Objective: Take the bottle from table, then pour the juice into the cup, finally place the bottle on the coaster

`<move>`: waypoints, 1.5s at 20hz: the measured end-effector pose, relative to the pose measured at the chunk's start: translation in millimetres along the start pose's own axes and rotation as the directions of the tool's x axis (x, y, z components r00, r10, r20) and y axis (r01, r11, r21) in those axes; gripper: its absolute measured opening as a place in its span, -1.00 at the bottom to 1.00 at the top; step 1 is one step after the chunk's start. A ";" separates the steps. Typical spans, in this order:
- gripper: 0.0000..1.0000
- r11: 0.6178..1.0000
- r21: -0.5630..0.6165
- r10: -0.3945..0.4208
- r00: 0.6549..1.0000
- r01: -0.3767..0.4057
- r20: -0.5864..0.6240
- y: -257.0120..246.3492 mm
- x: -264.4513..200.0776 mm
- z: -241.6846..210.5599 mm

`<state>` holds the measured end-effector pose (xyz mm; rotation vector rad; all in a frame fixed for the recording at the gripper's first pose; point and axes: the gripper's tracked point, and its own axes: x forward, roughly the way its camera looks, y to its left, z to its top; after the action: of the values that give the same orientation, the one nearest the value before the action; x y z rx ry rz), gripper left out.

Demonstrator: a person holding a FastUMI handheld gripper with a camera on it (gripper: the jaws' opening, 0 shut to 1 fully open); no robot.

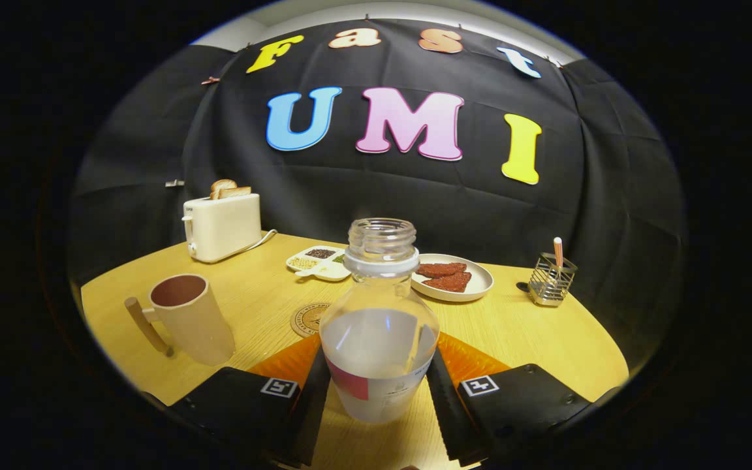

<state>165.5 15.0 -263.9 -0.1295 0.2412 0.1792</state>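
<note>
A clear uncapped bottle [379, 326] stands upright between my fingers, about half full of pale juice, with a white and pink label low on its body. My gripper [378, 375] is shut on it, one finger pressed against each side of the lower body. A beige cup [190, 320] with a wooden handle stands on the wooden table [532, 339], ahead and to the left of the fingers, and it looks empty. Just beyond the bottle and slightly left lies a round cork coaster [306, 320], partly hidden by the bottle.
A cream toaster [222, 225] with bread slices stands at the back left. A white divided dish [319, 262] of grains and a plate [480, 287] with dark red slices lie behind the bottle. A wire holder [551, 281] stands at the back right.
</note>
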 end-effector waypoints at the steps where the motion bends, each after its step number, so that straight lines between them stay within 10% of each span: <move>1: 0.51 1.000 -0.017 0.011 1.000 -0.011 0.000 1.4 -2.0 1.3; 15: 0.43 0.943 -0.334 -0.007 1.000 -0.003 -0.030 23.0 15.1 65.8; 30: 0.44 0.536 -0.843 -0.112 0.994 0.047 -0.015 36.8 25.1 80.9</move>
<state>200.6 66.9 -196.2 -1.1403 0.1964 0.1882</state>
